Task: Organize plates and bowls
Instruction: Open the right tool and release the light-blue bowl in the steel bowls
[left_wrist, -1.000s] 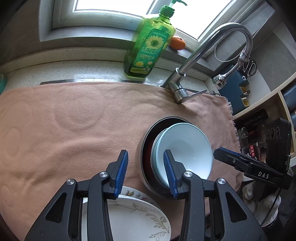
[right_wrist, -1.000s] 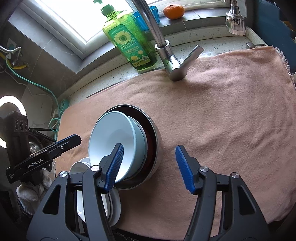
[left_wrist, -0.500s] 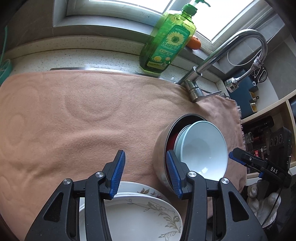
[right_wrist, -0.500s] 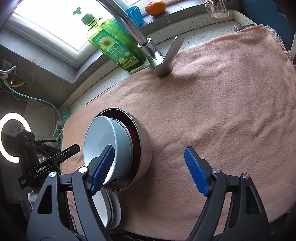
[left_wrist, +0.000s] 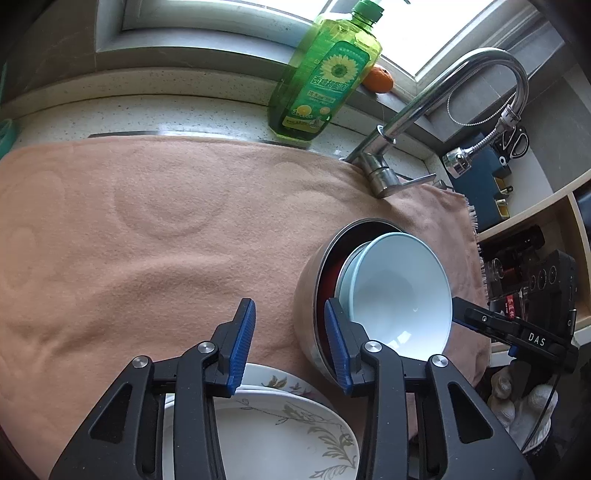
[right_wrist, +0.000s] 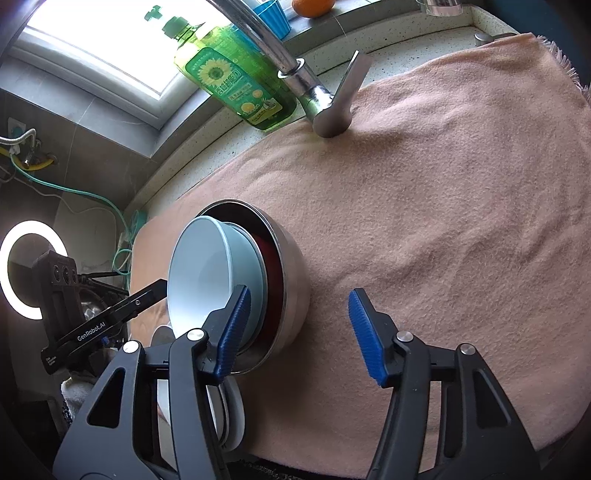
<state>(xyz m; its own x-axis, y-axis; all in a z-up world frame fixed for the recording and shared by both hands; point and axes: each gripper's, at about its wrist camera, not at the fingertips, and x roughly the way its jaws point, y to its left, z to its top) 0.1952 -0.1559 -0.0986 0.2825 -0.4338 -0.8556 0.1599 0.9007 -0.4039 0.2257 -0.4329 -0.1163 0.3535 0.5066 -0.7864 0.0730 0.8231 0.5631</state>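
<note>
Steel bowl (left_wrist: 308, 295): outermost of the nest, dark red inside, resting on the cloth at 4 o'clock in the left view.
Blue bowls (left_wrist: 402, 291): two pale bowls nested in the steel one, empty, tilted, rims above its rim.
Plates (left_wrist: 280, 432): white, floral print, stacked at 6 o'clock, just beside the steel bowl.

Both grippers pointed steeply downward. The left gripper (left_wrist: 289, 341) and the right gripper (right_wrist: 300, 326) had just been closing, jaws apart and gripping nothing.
</note>
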